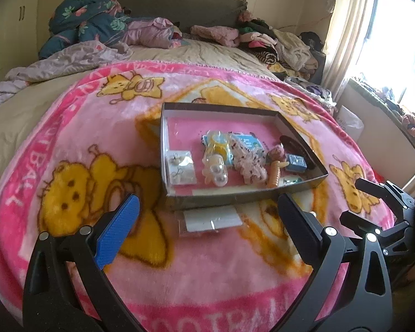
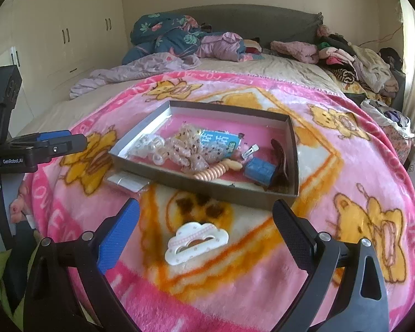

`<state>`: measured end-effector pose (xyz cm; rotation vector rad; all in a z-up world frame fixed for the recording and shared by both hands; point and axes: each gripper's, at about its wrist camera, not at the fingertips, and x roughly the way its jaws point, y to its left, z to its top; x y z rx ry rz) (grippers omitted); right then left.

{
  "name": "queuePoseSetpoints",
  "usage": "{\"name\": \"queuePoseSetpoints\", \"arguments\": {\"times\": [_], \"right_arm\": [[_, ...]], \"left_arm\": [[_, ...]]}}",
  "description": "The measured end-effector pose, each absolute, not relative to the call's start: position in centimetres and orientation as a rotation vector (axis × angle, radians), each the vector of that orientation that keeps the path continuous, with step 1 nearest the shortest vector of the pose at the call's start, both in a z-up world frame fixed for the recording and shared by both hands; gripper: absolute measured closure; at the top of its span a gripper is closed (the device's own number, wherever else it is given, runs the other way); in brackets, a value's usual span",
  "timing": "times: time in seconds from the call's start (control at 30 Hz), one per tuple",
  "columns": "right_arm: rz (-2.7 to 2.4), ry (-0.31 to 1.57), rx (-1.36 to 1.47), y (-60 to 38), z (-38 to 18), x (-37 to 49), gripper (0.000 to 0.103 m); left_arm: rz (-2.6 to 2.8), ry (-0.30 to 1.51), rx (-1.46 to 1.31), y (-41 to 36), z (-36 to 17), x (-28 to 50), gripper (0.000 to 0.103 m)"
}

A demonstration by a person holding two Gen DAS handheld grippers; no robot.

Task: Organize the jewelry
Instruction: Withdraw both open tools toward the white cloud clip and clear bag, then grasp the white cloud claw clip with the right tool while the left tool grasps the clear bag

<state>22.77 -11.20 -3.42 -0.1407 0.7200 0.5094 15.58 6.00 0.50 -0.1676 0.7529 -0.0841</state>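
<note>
A white cloud-shaped hair clip (image 2: 196,242) is seen lying flat on the pink blanket (image 2: 345,166), between the spread fingers of the right gripper (image 2: 204,232) and just in front of the box (image 2: 207,191). Its long axis runs left to right across the right wrist view, tilted slightly up toward the right, with its scalloped edge toward the box. It is touched by neither finger.

Inside the shallow grey box, a blue packet (image 2: 221,142) printed with large white Chinese characters is visible, beside a speckled pink scrunchie (image 2: 191,152), a coiled orange hair tie (image 2: 215,173), a small blue box (image 2: 258,171) and a dark brown clip (image 2: 279,163). A card of earrings (image 1: 181,167) lies at the box's left end.

A flat white packet (image 1: 213,220) is partly tucked under the box's near wall, ahead of the left gripper (image 1: 207,221), which is held wide apart and empty. "GenRobot.AI" is read on that gripper's body in the right wrist view.

On the blanket, "FOOTBALL" lettering is partly legible among yellow bear prints. Piled clothes (image 2: 354,58) are seen at the far end of the bed.
</note>
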Motion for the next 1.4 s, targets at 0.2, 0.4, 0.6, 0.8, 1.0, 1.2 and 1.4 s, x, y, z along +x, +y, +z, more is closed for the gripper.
{"name": "queuePoseSetpoints", "arguments": {"times": [0.2,0.4,0.6,0.8,1.0,1.2,1.4], "right_arm": [[0.523,0.743,-0.143,-11.0,-4.3,22.3,0.007],[0.541,0.769,-0.153,-10.8,-5.3,22.0,0.007],[0.554,0.796,-0.168,-10.5,-6.7,21.7,0.007],[0.560,0.831,-0.184,-10.4,-8.4,21.8,0.007],[0.552,0.860,-0.185,-10.3,-10.0,22.6,0.007],[0.554,0.869,-0.226,-9.6,-11.3,23.7,0.007],[0.565,0.875,-0.242,-9.0,-11.9,24.7,0.007]], "left_arm": [[-0.072,0.776,-0.168,6.1,-0.5,15.1,0.010],[-0.069,0.792,-0.164,5.8,-1.0,15.1,0.010],[-0.078,0.824,-0.150,5.1,-2.1,15.5,0.010],[-0.095,0.864,-0.143,4.2,-3.5,16.0,0.010],[-0.105,0.914,-0.136,3.5,-5.2,16.8,0.010],[-0.109,0.955,-0.153,3.2,-6.7,17.8,0.010],[-0.102,0.982,-0.198,3.4,-7.7,19.0,0.010]]}}
